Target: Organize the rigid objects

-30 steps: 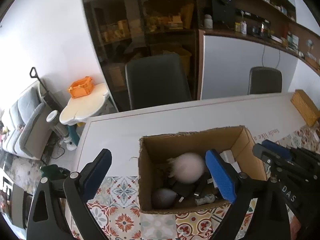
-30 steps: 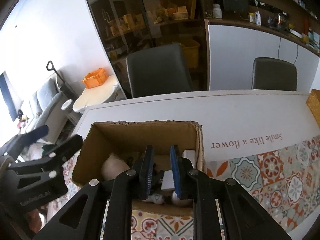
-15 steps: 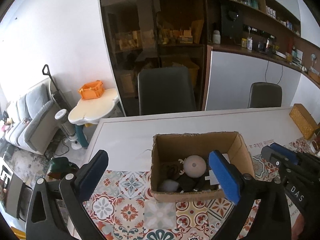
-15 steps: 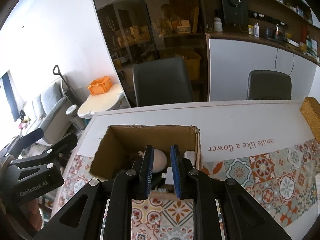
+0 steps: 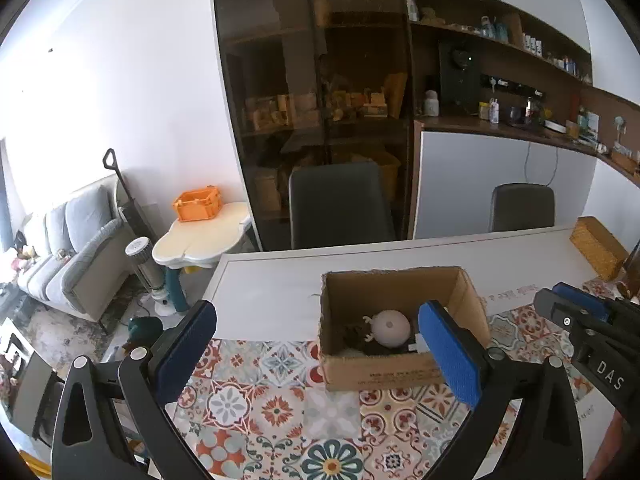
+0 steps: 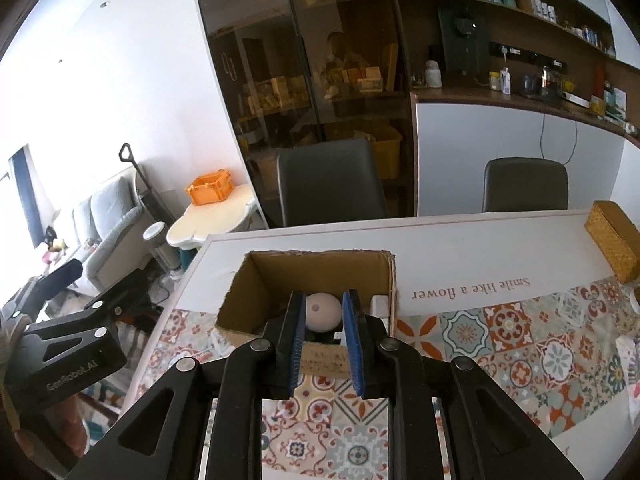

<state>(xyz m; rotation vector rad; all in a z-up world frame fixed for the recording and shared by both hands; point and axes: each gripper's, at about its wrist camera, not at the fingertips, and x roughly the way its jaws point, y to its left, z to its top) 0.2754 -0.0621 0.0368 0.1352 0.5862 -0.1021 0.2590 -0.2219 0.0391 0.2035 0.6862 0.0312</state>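
An open cardboard box (image 5: 400, 374) (image 6: 248, 292) stands on the patterned tablecloth. Inside lie a white round object (image 5: 390, 328) (image 6: 322, 312), some dark items and a small white block (image 6: 380, 306). My left gripper (image 5: 316, 320) hovers wide open and empty, above and in front of the box. My right gripper (image 6: 323, 304) hangs before the box's near wall. Its jaws are opening from a narrow gap and nothing is between them. In the left wrist view the right gripper (image 5: 580, 312) shows at the right edge.
A woven tan box (image 5: 596, 248) (image 6: 612, 236) sits at the table's far right. Two dark chairs (image 5: 340, 204) (image 6: 524, 184) stand behind the table. The white strip of the table (image 6: 480, 248) lies beyond the cardboard box. A side table with an orange crate (image 5: 198, 204) is at the left.
Both grippers have drawn back and risen away from the box, which now looks smaller. The right jaws stand slightly further apart. The white round object lies in the box.
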